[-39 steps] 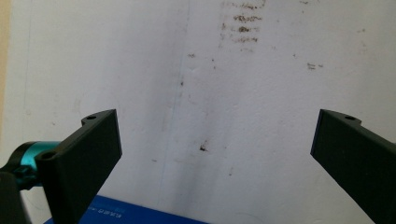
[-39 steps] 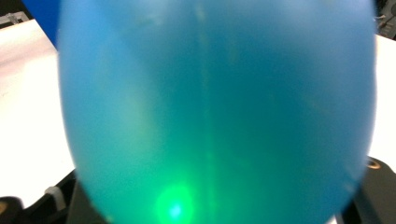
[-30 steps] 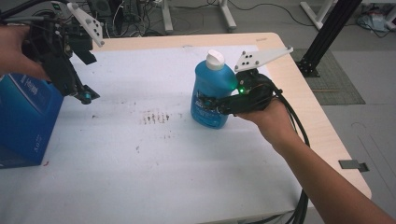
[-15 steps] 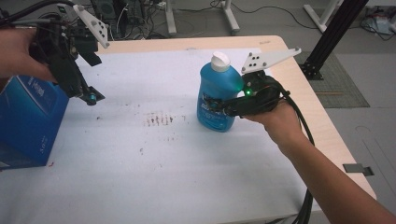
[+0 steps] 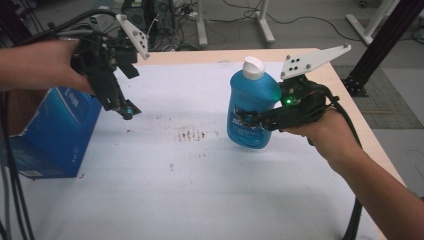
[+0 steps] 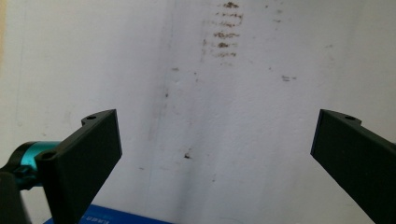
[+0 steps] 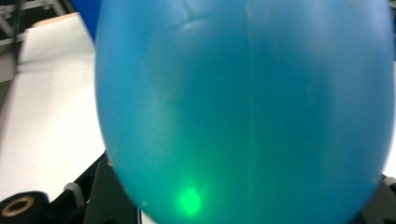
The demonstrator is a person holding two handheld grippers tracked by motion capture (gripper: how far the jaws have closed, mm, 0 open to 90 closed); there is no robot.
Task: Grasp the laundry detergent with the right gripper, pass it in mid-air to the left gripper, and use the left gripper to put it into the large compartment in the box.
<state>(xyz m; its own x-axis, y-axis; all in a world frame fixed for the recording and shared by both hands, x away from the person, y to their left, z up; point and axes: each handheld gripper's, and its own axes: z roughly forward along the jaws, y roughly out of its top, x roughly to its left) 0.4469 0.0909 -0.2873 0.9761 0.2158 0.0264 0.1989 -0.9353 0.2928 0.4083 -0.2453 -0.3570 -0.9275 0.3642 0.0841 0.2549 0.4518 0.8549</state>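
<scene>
White table [image 5: 150,200]: right hand-held gripper [image 5: 255,120] clamps blue bottle [image 5: 248,107]; left hand-held gripper [image 5: 125,107] hangs wide apart.

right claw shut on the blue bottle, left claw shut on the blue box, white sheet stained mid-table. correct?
One error: the left claw is open and holds nothing. The left gripper view shows its jaws wide apart over the stained white sheet, and in the high view it hangs above the table beside the blue box. The rest stands: the right claw is shut on the blue bottle.

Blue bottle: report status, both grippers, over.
Right gripper shut on blue bottle, upright, white cap on. Left gripper open, above the white table cover, beside blue box. No obstruction between them.
</scene>
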